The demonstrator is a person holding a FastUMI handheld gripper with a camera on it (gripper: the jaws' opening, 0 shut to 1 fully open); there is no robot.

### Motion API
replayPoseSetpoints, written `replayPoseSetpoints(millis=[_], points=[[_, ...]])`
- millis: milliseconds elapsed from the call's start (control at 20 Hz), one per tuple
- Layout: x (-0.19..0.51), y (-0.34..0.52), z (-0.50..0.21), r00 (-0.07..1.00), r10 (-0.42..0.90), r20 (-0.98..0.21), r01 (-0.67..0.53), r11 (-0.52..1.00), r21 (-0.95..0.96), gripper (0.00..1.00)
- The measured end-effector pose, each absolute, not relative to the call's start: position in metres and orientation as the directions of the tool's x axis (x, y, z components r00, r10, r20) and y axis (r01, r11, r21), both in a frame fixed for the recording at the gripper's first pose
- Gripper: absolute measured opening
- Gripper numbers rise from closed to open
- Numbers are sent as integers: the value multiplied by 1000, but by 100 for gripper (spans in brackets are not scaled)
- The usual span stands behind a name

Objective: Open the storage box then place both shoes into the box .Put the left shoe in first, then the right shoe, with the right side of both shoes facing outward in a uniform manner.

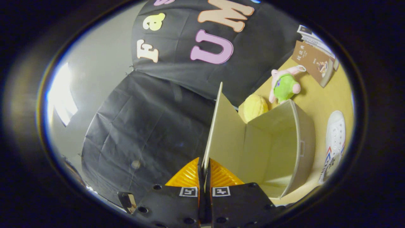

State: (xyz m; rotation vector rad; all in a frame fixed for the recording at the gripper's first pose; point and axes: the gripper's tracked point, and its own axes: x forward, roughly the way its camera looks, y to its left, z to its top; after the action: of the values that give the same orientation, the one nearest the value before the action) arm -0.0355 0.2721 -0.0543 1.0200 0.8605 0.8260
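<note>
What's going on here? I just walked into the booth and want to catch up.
A person's handheld gripper is shut on the thin beige lid flap of the beige storage box, holding it swung up so the box stands open. Nothing is visible inside the box. One white lace-up sneaker lies on the yellow table beside the box. Beyond the box sit a yellow round plush toy, a green and pink plush toy and a brown booklet.

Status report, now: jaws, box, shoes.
Gripper shut on box lid, jaws pinching its edge. Storage box open, nothing visible inside. One white shoe on table beside box, not loaded. Nothing blocking.
</note>
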Motion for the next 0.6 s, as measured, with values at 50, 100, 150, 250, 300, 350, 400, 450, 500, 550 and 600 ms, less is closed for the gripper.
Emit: replayPoseSetpoints(millis=[50, 100, 150, 250, 300, 350, 400, 450, 500, 550, 600], points=[[-35, 280, -50, 418, 885, -205, -184, 304, 935, 3], [-35, 289, -46, 416, 886, -204, -197, 306, 931, 3], [-35, 297, -43, 415, 886, -205, -210, 313, 926, 3], [-38, 316, -36, 414, 887, -205, -235, 322, 917, 3], [-39, 326, -34, 412, 888, -206, -246, 326, 913, 3], [-40, 336, -32, 407, 890, -205, -258, 327, 909, 3], [-41, 345, -32, 402, 892, -206, -265, 328, 907, 3], [-40, 356, -32, 395, 896, -205, -268, 326, 907, 3], [-40, 366, -32, 388, 898, -205, -271, 324, 906, 3], [-41, 377, -32, 379, 903, -204, -275, 320, 907, 3], [-45, 388, -34, 369, 906, -206, -278, 319, 906, 3]])
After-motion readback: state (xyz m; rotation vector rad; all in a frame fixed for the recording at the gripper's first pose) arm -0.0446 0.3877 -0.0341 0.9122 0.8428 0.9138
